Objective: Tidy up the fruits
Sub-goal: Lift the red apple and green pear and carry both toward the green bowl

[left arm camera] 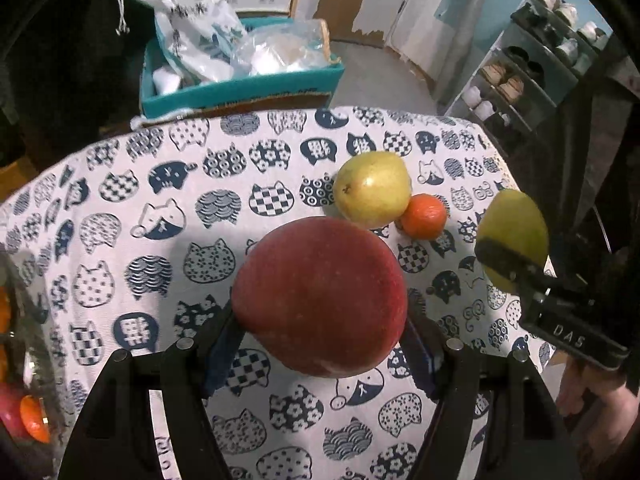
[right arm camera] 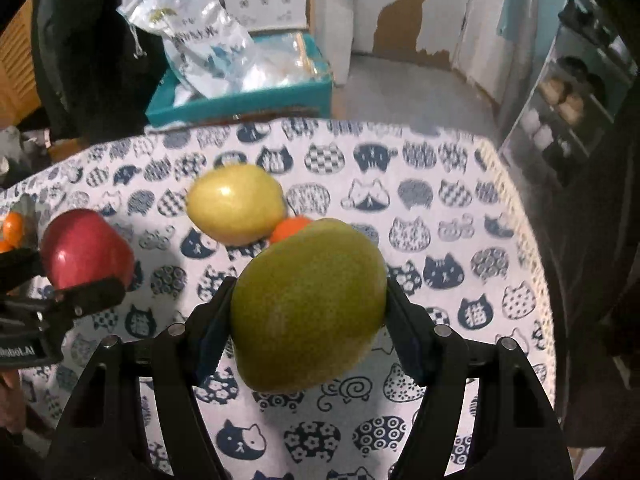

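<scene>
- Covering the desk [left arm camera: 120, 184] in the left wrist view is a white cloth printed with navy cat faces; beyond its far edge a teal cardboard box of plastic bags [left arm camera: 240, 88] is sitting on the floor, and a shoe rack [left arm camera: 520, 80] is standing at the right.
- The left hand-held gripper [left arm camera: 320, 332] is holding a large, round red apple [left arm camera: 320, 296] between its two black fingers, clear of the cloth.
- A yellow-green pear [left arm camera: 372, 188] and a small orange mandarin [left arm camera: 424, 216] are lying on the cloth, touching each other, not yet collected.
- At the left edge, a clear container [left arm camera: 24, 360] is showing orange and red fruit inside, so some sorting is looking done already, though it is blurred.
- Cat-print cloth is filling the right wrist view too, with the same teal box behind.
- The right hand-held gripper [right arm camera: 308, 320] is gripping a greener, oval pear [right arm camera: 308, 304] at its sides, raised above the cloth.
- The apple is showing at the left in the other gripper; the yellow pear and the mandarin are waiting behind.
- Judging from this, the task is looking partly done: two fruits are in transit and two are remaining on the desk.
</scene>
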Available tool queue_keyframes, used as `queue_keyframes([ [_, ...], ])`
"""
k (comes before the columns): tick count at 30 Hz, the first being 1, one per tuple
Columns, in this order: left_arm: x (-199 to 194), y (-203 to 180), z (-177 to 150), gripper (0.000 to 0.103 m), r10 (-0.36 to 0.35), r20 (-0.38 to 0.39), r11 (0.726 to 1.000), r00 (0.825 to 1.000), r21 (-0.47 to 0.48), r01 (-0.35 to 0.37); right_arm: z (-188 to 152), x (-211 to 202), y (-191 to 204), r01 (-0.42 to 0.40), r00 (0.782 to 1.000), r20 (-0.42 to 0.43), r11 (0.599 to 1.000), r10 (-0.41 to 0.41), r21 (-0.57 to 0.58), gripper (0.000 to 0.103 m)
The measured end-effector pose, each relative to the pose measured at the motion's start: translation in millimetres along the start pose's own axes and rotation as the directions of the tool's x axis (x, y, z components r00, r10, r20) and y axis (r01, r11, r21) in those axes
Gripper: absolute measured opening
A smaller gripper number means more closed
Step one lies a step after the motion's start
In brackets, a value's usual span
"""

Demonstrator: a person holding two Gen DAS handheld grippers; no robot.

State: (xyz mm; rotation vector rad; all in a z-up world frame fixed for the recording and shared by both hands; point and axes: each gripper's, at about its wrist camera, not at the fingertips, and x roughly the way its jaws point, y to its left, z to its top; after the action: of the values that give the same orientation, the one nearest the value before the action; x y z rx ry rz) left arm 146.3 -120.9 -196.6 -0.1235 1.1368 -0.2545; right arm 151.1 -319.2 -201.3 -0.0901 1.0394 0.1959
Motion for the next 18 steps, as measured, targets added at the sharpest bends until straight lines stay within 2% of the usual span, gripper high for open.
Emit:
queue_keyframes([
  [18, -87.5, 7.1, -8.4, 0.074, 0.02, 0.129, 1.0, 0.991, -0.022, -0.017, 29.1, -70.2, 40.8, -0.059, 0.988, 0.141, 0.997, 0.064, -0.046, 0.071],
])
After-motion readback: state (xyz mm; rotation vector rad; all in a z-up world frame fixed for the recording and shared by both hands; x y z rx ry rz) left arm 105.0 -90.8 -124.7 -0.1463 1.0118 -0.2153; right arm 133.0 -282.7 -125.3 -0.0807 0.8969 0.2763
